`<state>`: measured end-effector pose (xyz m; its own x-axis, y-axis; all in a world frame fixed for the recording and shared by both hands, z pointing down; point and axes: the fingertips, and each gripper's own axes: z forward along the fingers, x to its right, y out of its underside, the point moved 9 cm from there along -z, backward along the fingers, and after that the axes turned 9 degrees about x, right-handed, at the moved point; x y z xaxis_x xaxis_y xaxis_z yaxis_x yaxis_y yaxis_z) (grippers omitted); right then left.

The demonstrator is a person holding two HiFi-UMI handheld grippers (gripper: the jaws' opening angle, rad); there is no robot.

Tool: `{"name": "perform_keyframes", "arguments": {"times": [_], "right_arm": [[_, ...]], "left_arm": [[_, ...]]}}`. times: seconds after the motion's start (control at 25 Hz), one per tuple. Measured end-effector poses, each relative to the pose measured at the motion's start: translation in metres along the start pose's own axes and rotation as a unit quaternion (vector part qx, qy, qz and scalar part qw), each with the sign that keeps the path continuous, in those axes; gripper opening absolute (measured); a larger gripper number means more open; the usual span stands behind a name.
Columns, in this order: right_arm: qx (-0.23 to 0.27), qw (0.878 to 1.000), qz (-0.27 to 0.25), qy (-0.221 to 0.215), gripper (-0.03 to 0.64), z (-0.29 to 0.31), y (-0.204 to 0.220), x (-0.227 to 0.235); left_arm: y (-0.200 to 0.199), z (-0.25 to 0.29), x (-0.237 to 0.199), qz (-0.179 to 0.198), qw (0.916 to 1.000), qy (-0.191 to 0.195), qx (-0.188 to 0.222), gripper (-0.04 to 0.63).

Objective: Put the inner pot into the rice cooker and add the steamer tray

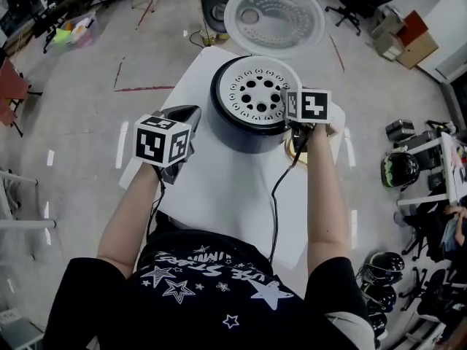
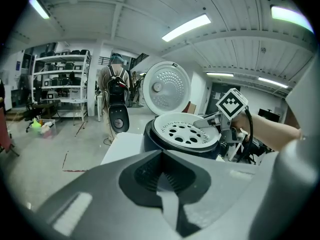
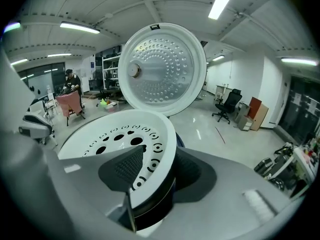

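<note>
The main risk sits at the right claw (image 3: 160, 154). Its jaws straddle the near rim of the tray (image 3: 100, 139), one inside over the holes and one outside the wall. If the claw pulls away sideways or upward at an angle, a jaw could hook that rim and tip the tray, or drag it out of the cooker (image 1: 241, 133). A straight retreat along the jaws looks safest.

A second risk is that the tray is not fully down on this near side. I cannot tell whether it sits level, and a tilted tray could keep the lid (image 1: 273, 17) from closing.

The right claw stands about half open. The rim is between its jaws, but the pads do not seem to press on it, so it looks released rather than gripped.

Outward from there, the tray covers the cooker's mouth. The pot cannot be picked out beneath it, and I judge that it is already inside. The lid stands raised behind the cooker. The cooker stands on the white table (image 1: 226, 188), and a black cable (image 1: 277, 195) trails from the right claw across it. The cable could snag if that hand swings wide.

The left claw (image 2: 161, 154) hangs over the table's left side, well apart from the cooker. Its jaws are together and hold nothing.
</note>
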<state>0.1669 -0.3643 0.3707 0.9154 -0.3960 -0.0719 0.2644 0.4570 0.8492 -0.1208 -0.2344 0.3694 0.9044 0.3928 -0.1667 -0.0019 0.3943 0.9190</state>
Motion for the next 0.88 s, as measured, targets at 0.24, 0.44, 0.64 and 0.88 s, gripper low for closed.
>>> {"name": "perform_keyframes", "arguments": {"times": [0.24, 0.44, 0.64, 0.88], "right_arm": [[0.018, 1.0, 0.006, -0.006, 0.308, -0.009, 0.005, -0.001], [0.04, 0.999, 0.021, -0.009, 0.321, -0.023, 0.01, -0.004], [0.082, 0.996, 0.03, -0.015, 0.308, -0.045, 0.008, -0.019], [0.135, 0.99, 0.028, -0.035, 0.265, -0.063, 0.003, -0.053]], "left_arm": [[0.008, -0.017, 0.008, -0.011, 0.9999, -0.012, -0.002, 0.0], [0.021, -0.031, 0.016, -0.012, 0.9998, -0.015, -0.005, 0.0], [0.034, -0.04, 0.013, -0.023, 0.9996, -0.016, -0.01, 0.0], [0.049, -0.06, 0.007, -0.034, 0.9993, -0.016, -0.004, 0.0]]}}
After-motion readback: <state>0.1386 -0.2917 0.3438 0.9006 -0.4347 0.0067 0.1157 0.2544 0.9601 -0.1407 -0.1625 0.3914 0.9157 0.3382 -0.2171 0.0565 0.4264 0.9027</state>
